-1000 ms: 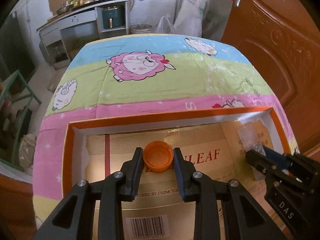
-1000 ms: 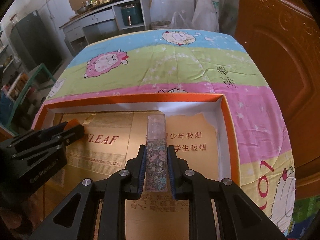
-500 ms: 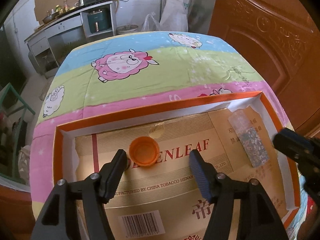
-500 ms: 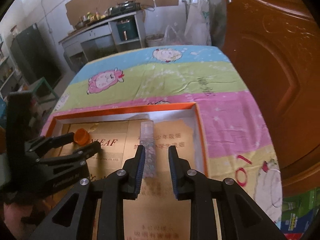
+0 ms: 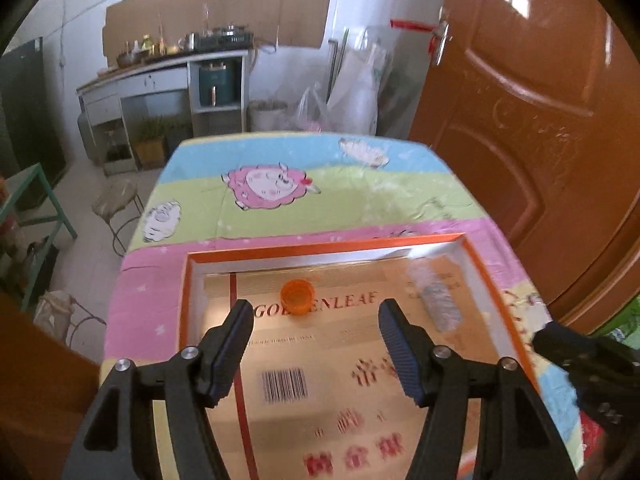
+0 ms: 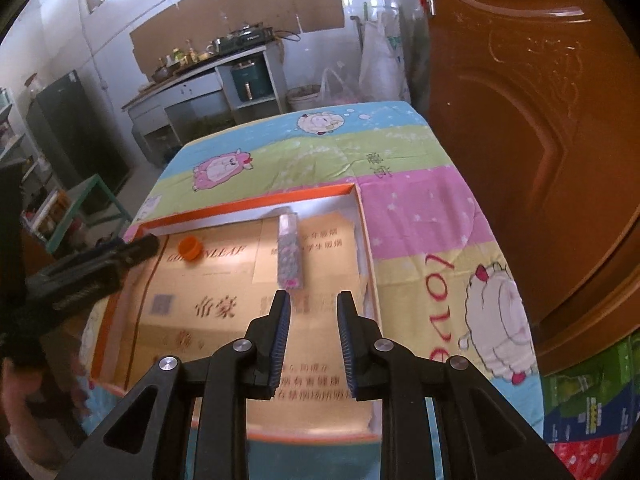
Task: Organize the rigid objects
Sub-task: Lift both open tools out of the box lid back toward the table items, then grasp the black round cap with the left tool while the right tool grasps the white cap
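Note:
An orange bottle cap [image 5: 297,297] lies open side up in the shallow orange-rimmed cardboard box [image 5: 320,246]. My left gripper [image 5: 315,306] hangs above and just short of it, jaws wide open and empty. A slim patterned case with a clear end [image 6: 289,252] lies flat to the cap's right, near the box's right wall. My right gripper [image 6: 313,297] is raised behind the case's near end, its jaws a narrow gap apart with nothing between them. The cap [image 6: 190,249] and left gripper [image 6: 120,252] also show in the right wrist view, the case [image 5: 438,300] in the left.
The box sits on a table under a sheep-print cloth [image 5: 360,192]. A brown wooden door [image 5: 540,120] stands close on the right. A stool [image 5: 116,196] and a green frame are on the floor at left, a kitchen counter behind. A person's hand [image 6: 16,384] holds the left gripper.
The left gripper opened wide off the orange cap and the right let go of the patterned case. Both then rose and drew back; cap and case stay in the box.

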`<action>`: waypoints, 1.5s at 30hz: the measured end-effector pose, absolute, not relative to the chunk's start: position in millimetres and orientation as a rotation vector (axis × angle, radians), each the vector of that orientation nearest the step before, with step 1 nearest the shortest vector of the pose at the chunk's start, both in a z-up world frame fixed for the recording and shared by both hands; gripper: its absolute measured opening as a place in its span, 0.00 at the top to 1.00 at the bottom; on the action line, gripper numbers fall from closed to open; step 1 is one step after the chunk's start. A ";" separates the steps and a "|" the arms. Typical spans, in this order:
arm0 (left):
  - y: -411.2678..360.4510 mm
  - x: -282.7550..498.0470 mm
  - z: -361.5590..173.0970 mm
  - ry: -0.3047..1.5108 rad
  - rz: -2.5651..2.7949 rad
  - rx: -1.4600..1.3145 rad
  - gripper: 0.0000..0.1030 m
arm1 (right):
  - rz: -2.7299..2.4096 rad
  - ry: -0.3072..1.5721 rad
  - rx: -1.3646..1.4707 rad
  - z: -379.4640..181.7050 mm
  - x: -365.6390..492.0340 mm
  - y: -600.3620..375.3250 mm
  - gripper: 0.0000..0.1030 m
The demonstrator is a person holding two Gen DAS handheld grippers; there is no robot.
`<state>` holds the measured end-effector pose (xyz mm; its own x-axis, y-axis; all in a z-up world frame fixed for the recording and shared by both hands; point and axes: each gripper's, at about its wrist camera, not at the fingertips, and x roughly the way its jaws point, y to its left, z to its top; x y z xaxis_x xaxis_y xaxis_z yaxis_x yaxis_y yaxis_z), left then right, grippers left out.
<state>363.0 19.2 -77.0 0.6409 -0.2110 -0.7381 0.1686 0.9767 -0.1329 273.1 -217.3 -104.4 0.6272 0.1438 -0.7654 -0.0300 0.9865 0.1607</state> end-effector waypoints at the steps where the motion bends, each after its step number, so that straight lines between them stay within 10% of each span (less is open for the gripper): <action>1: 20.0 356.2 -72.2 0.839 -0.220 -0.059 0.37 | 0.102 0.886 0.135 -103.4 267.8 -216.0 0.76; 23: 44.2 209.3 -50.4 0.769 -0.212 -0.082 0.39 | 0.139 0.833 0.091 -93.6 137.3 -206.5 0.76; 30: 50.8 171.0 -55.8 0.739 -0.207 -0.080 0.39 | 0.177 0.814 0.050 -101.2 97.1 -196.6 0.48; 45: 39.1 89.5 -100.4 0.741 -0.298 -0.046 0.39 | 0.287 0.857 -0.024 -153.7 24.6 -187.1 0.47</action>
